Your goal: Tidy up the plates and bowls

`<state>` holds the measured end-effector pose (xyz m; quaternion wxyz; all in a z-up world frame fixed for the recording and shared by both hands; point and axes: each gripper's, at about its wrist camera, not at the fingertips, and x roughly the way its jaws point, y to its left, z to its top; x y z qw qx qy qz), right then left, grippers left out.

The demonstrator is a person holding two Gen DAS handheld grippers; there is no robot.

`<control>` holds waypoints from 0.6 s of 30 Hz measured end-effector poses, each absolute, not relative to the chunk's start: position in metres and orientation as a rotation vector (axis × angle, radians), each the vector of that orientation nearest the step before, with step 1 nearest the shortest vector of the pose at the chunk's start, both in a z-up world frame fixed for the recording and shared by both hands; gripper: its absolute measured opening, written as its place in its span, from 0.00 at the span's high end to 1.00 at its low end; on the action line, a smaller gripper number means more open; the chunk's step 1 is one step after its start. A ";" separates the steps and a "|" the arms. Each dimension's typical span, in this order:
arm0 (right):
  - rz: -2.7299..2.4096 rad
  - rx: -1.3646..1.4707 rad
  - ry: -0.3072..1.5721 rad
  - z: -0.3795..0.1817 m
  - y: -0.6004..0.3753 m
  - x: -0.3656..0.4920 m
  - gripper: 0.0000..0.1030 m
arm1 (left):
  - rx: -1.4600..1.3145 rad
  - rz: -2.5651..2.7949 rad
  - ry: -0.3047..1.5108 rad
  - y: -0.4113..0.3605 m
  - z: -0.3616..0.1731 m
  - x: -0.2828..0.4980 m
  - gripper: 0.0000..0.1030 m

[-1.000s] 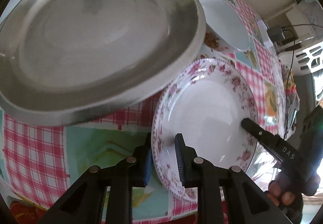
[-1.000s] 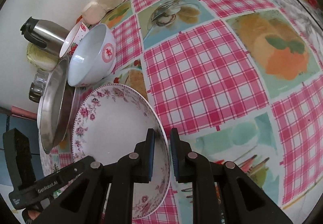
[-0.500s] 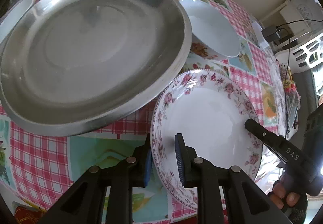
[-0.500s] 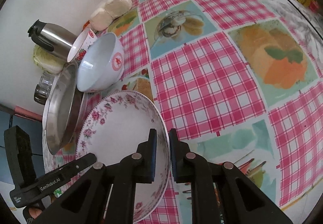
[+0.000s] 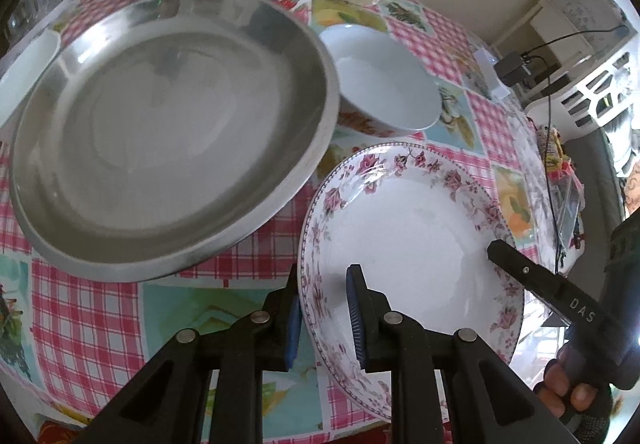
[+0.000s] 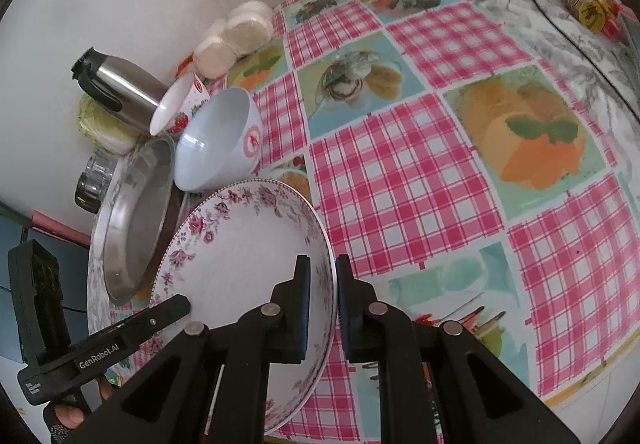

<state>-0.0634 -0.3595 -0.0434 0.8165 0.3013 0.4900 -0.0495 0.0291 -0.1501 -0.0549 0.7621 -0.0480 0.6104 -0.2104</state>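
Plate [image 5: 404, 240], flowered rim, face up, tilted above the checked tablecloth [image 6: 400, 180] | left gripper [image 5: 322, 314] and right gripper [image 6: 322, 302] each pinch opposite rim edges | steel pan [image 5: 168, 132] just beside | white bowl [image 5: 380, 80] behind.

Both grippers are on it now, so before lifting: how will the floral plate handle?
The floral plate looks like glazed ceramic, so probably stiff, fairly heavy, chippable. Its glossy rim may slip between the left gripper and right gripper. Keep it clear of the steel plate.
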 end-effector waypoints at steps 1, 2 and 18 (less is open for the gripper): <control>-0.110 0.639 1.037 -0.041 -0.359 -0.063 0.87 | -0.099 -0.464 1.320 -0.151 -0.052 0.028 0.78; -0.113 0.633 1.029 -0.038 -0.359 -0.065 0.87 | -0.097 -0.469 1.313 -0.151 -0.050 0.028 0.78; -0.099 0.593 0.868 0.019 -0.350 -0.056 0.87 | -0.123 -0.502 1.118 -0.140 0.007 0.039 0.78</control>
